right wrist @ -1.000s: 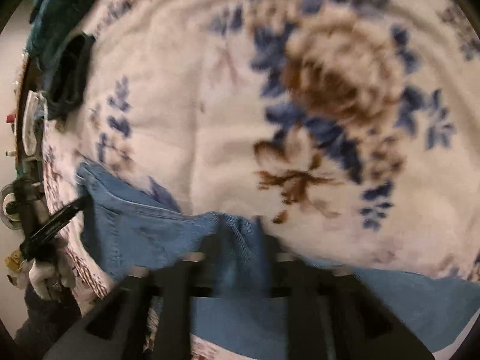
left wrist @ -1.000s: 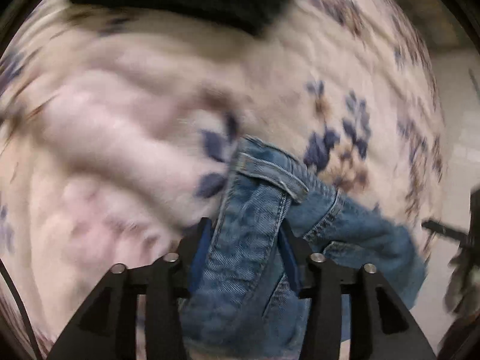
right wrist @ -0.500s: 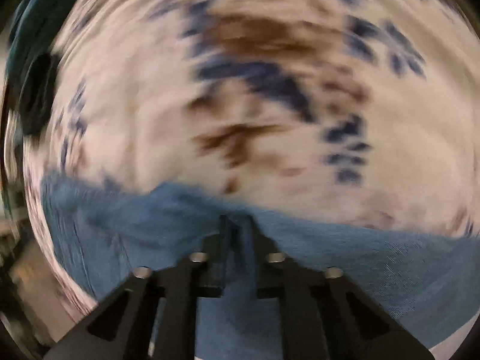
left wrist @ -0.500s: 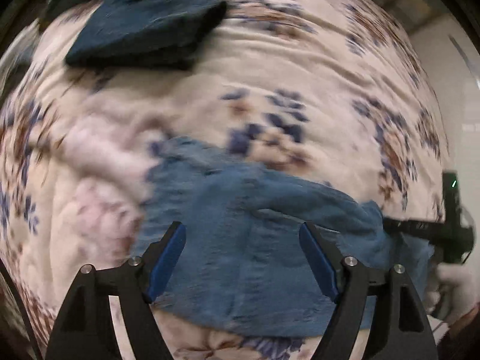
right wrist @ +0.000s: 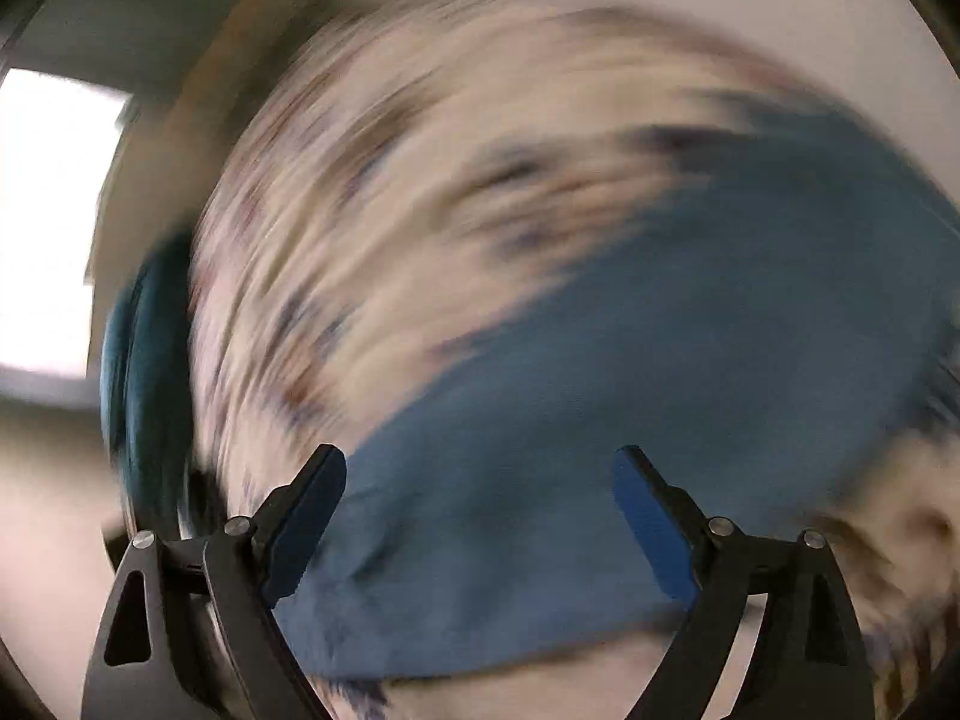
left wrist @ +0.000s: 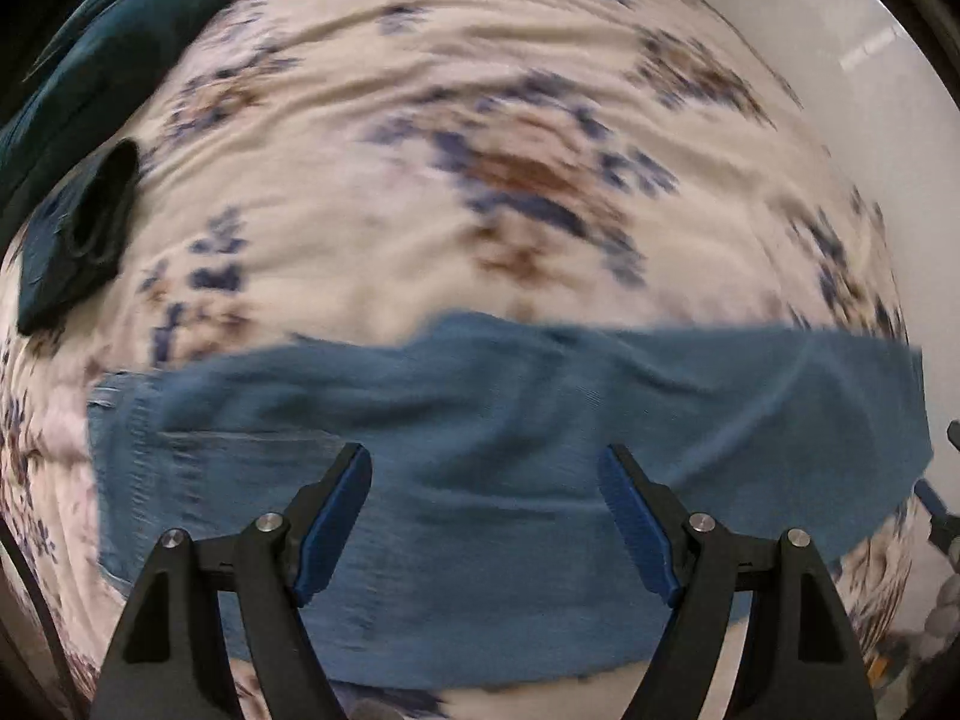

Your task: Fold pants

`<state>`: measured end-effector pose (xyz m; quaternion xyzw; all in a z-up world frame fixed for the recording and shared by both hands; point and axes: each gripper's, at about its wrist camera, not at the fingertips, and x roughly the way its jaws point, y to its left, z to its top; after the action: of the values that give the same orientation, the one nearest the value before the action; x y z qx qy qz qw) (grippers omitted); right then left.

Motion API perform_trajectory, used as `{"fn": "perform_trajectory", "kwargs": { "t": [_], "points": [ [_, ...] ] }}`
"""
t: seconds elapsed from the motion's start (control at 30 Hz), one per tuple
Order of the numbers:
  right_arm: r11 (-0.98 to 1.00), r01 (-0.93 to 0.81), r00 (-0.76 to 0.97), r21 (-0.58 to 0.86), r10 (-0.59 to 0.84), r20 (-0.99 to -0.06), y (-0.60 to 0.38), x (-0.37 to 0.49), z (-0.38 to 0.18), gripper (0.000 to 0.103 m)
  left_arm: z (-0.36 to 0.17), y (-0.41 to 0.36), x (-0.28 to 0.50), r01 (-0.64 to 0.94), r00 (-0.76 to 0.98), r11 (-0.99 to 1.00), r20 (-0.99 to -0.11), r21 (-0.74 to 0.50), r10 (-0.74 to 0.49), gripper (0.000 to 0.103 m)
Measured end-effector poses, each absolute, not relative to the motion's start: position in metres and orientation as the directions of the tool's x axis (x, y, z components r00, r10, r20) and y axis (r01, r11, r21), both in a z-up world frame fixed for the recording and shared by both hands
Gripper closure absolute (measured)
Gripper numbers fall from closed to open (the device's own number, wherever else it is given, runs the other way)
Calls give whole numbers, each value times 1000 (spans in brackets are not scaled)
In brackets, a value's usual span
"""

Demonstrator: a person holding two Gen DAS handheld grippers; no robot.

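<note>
The blue jeans [left wrist: 540,390] lie flat in a long band across the floral blanket [left wrist: 420,180]. In the left wrist view my left gripper [left wrist: 483,456] hangs above the middle of the denim, pointing down, open, with nothing pinched between its blue pads. The right wrist view is badly blurred by motion. My right gripper [right wrist: 478,462] has its jaws opening wide over the jeans [right wrist: 690,330], and the pads do not press on the cloth. The blanket [right wrist: 420,210] shows beyond the denim.
A dark folded garment [left wrist: 72,252] sits on the blanket at the far left, with a teal pile [left wrist: 120,30] behind it. Pale floor [left wrist: 870,120] runs past the bed's right edge. Something teal [right wrist: 144,390] lies at the left in the right wrist view.
My left gripper let go of the jeans' waistband, opened and pulled away sideways; the jeans now lie spread out. My right gripper, shut on denim half a second ago, stands open and is swinging.
</note>
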<state>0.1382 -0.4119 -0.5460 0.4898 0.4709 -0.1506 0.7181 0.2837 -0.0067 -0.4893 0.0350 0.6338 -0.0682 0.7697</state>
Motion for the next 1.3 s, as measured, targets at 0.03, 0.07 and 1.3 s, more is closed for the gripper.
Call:
{"fn": "perform_trajectory", "kwargs": {
  "t": [0.03,0.07,1.3],
  "points": [
    [409,728,508,550,218,-833,-438,115,-557,10,-493,-19,280,161,180,987,-982,-26,-55,26],
    [337,763,517,552,195,-834,-462,94,-571,10,-496,-32,276,174,173,984,-983,-27,-57,26],
    [312,527,797,791,142,-587,-505,164,-562,97,-474,-40,251,58,225,998,-974,-4,-17,26]
  ]
}}
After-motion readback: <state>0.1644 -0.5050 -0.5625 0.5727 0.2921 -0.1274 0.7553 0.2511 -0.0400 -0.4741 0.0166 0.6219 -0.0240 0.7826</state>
